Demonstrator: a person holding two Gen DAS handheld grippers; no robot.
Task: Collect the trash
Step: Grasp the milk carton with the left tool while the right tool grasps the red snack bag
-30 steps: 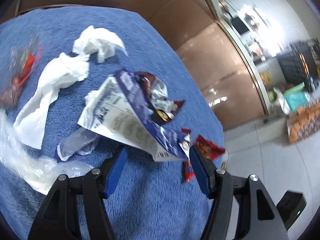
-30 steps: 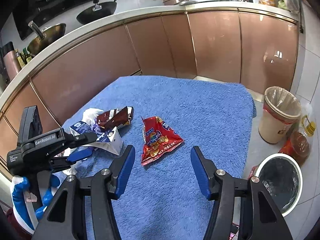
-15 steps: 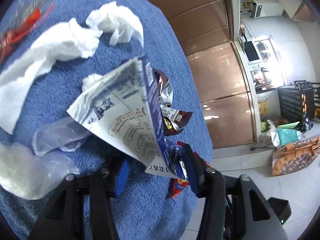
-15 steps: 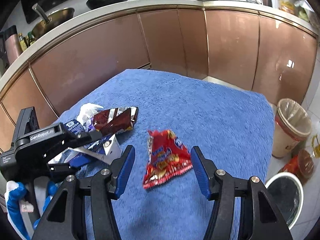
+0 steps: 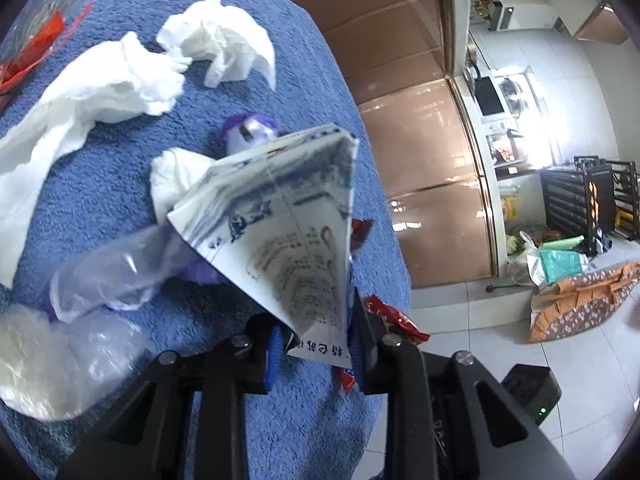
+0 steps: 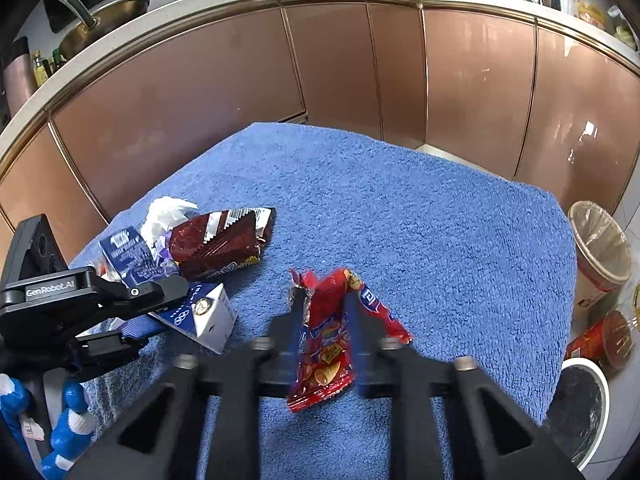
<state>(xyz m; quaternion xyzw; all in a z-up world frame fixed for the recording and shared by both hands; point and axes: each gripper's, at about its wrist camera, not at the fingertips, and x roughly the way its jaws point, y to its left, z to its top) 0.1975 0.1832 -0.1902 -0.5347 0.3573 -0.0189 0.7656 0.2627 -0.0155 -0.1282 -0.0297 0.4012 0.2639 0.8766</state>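
Observation:
My left gripper [image 5: 316,340] is shut on a flattened blue-and-white carton [image 5: 280,224] and holds it tilted above the blue towel [image 5: 120,184]; the carton also shows in the right wrist view [image 6: 196,312], with the left gripper [image 6: 132,308] clamped on it. My right gripper [image 6: 324,320] is shut on a red snack wrapper [image 6: 328,344] that lies on the towel [image 6: 400,208]. A dark red foil wrapper [image 6: 216,240] lies beside the carton. White tissues [image 5: 112,80], clear plastic [image 5: 112,272] and a purple wrapper [image 5: 248,132] lie around the carton.
A lined bin [image 6: 600,248] and a white-rimmed bin [image 6: 580,408] stand on the floor off the towel's right edge. Copper cabinet doors [image 6: 320,64] curve behind the table. A red-and-clear wrapper [image 5: 28,40] lies at the towel's far left.
My left gripper closed on the carton and lifted it. My right gripper moved down over the red wrapper and closed on it.

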